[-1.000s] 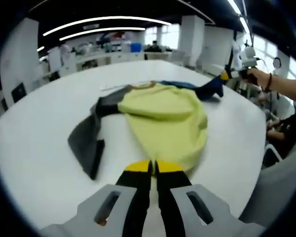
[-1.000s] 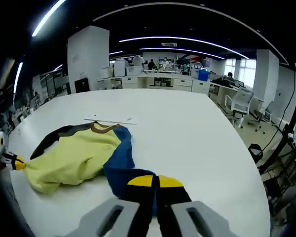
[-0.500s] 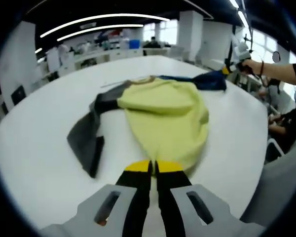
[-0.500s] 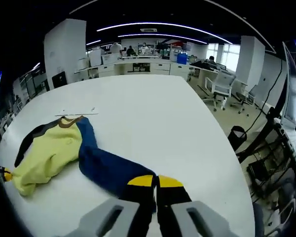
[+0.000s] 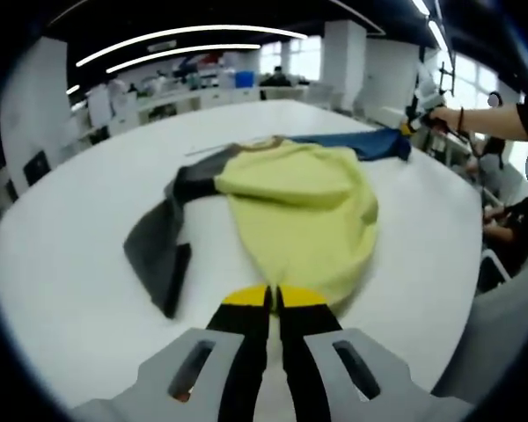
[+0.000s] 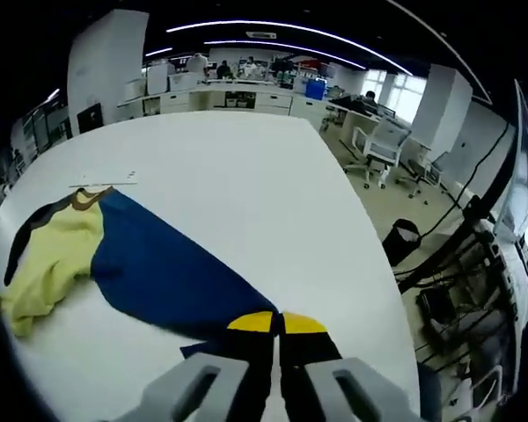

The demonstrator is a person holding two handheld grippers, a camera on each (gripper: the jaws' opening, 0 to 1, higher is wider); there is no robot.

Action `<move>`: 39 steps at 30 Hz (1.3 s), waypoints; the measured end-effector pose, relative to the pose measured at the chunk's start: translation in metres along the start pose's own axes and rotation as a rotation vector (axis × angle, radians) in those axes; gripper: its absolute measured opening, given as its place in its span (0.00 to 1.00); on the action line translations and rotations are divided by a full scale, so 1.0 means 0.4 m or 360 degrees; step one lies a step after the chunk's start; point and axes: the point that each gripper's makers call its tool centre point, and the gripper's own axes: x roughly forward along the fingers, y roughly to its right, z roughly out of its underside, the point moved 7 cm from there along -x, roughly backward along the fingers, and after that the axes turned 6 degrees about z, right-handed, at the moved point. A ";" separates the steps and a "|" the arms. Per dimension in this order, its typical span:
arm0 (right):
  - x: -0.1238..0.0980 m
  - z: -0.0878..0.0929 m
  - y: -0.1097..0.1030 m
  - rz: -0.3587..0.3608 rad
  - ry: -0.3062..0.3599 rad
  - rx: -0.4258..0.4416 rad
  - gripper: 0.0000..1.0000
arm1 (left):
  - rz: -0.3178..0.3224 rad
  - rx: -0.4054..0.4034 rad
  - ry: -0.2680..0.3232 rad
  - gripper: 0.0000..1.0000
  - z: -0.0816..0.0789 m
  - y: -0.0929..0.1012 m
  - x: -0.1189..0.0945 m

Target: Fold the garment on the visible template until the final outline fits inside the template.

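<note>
I am working two hand-held grippers over a round white table (image 5: 62, 264). On it lies the garment (image 5: 295, 211), a long-sleeved top with a yellow body, a grey sleeve (image 5: 158, 255) and a blue sleeve (image 6: 158, 272).

In the left gripper view, my left gripper (image 5: 274, 301) sits at 6 o'clock, its yellow-tipped jaws pressed together on the yellow hem. The grey sleeve trails to 9 o'clock. At 2 o'clock a person's hand holds the right gripper (image 5: 418, 119), with the blue sleeve drawn out toward it.

In the right gripper view, my right gripper (image 6: 277, 323) sits at 6 o'clock, jaws pinched on the blue sleeve's end. The sleeve runs as a broad taut band from there to the brown collar (image 6: 86, 200) at 9 o'clock, beside the yellow body. A thin strip (image 6: 106, 180), perhaps a template mark, lies just beyond the collar; I cannot tell for certain.

I judge this an early step: spreading the garment flat before folding. Next I would lay the blue sleeve down smoothly, then straighten the grey one.

Compared with a second ago, the blue sleeve is no longer bunched against the body but pulled straight and wide, while the left grip on the hem is unchanged.
</note>
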 end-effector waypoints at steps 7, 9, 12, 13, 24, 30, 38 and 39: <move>0.031 -0.012 0.008 0.0023 -0.0040 -0.0038 0.00 | -0.0009 -0.0010 -0.0003 0.00 0.000 -0.003 0.002; 0.037 -0.013 0.005 0.0026 -0.0044 -0.0049 0.00 | -0.0011 -0.0011 -0.0003 0.00 0.000 -0.003 0.002; 0.042 -0.006 0.007 0.0045 -0.0061 -0.0065 0.00 | -0.0015 -0.0015 -0.0005 0.00 0.000 -0.003 0.001; 0.042 -0.004 0.008 0.0047 -0.0065 -0.0067 0.00 | -0.0015 -0.0017 -0.0005 0.00 0.001 -0.003 0.001; 0.011 0.006 0.027 0.0102 -0.0032 -0.0034 0.16 | -0.0031 -0.0021 0.0021 0.00 -0.001 -0.003 0.000; -0.016 0.027 0.011 0.0023 0.0001 0.0089 0.23 | -0.0043 0.0007 0.0067 0.02 -0.014 -0.001 -0.002; -0.042 0.067 -0.026 -0.0063 0.0028 0.0106 0.23 | 0.0021 0.0061 0.0135 0.11 -0.056 0.028 -0.009; -0.044 0.072 -0.037 -0.0099 0.0043 0.0109 0.23 | 0.0036 0.0073 0.0138 0.13 -0.063 0.036 -0.007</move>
